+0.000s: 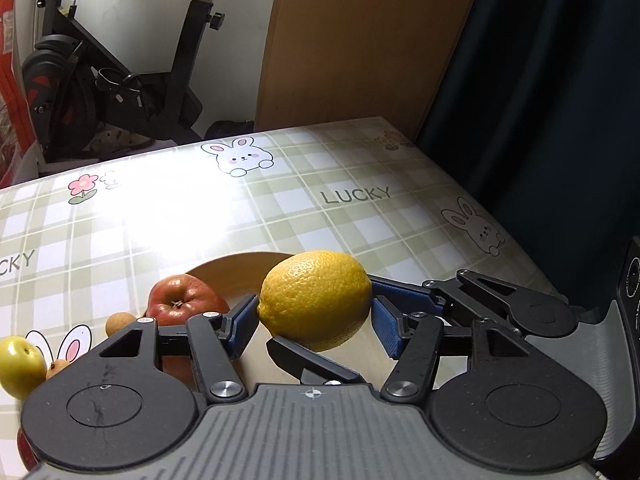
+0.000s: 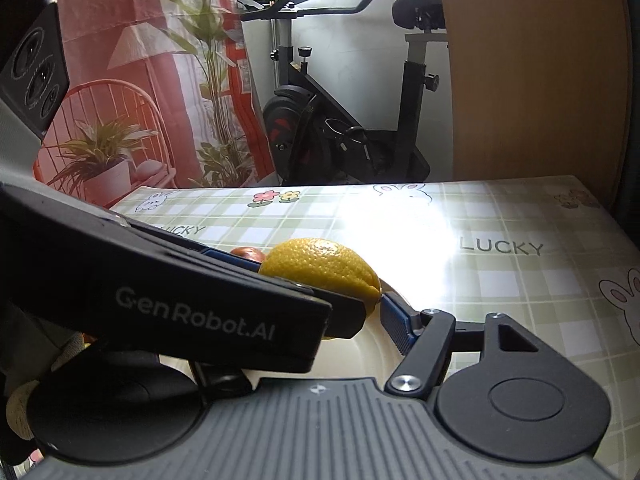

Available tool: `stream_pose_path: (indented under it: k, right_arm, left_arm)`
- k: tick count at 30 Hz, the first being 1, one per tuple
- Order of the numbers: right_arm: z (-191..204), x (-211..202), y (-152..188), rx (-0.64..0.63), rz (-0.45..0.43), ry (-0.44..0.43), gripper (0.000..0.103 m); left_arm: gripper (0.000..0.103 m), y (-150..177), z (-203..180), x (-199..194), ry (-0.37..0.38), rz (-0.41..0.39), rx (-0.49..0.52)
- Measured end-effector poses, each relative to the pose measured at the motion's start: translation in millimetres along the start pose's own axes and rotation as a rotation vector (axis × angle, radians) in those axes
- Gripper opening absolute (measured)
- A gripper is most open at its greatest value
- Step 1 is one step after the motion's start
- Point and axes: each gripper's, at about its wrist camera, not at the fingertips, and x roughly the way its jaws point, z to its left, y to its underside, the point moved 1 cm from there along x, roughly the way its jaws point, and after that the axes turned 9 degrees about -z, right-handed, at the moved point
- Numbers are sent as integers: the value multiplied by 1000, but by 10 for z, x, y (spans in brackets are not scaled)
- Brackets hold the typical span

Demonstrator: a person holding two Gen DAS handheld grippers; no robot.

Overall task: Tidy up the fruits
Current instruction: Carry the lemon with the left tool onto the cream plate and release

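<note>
A yellow lemon (image 1: 316, 300) hangs above a beige plate (image 1: 236, 272). My left gripper (image 1: 314, 314) is shut on the lemon, its blue pads (image 1: 240, 324) pressing on either end. The right gripper reaches in from the right; one of its fingers (image 1: 304, 360) lies under the lemon and the other sits behind its right side. In the right wrist view the lemon (image 2: 320, 268) sits at my right gripper (image 2: 320, 304). One blue pad (image 2: 396, 328) touches its tip, and the other finger is hidden behind the left gripper's housing (image 2: 192, 312). A red apple (image 1: 180, 304) rests on the plate.
A green-yellow fruit (image 1: 20, 360) and two small brown fruits (image 1: 120, 322) lie on the checked tablecloth (image 1: 280, 208) left of the plate. Beyond the table's far edge stand an exercise bike (image 1: 120, 80), a wooden board (image 1: 360, 40) and a dark curtain (image 1: 560, 80).
</note>
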Motion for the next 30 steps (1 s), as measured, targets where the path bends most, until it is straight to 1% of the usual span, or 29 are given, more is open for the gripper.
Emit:
stream_pose_path:
  k: [5,11,18,22,25,30]
  right_arm:
    - [-49,150,42,10,15,-2,69]
    - [-74,272,7,26,17,-13,69]
    - [-69,308,-21,41,29,-15,70]
    - [-96,338,4,57,51,3,69]
    - [-109,315,-13,76,37,7,69]
    - [-16,247,-86,51,17,25,69]
  left_arm:
    - [65,-38,51,223,-37,38,3]
    - [65,-105,124,345,-64,46,14]
    - [65,-127,150,309,-68,40,0]
    - [65,-122,153,266,-61,32,-15]
    - [65,-131,163,235,-64,18,-26]
    - [65,-136,174,116,-68,-10,-39]
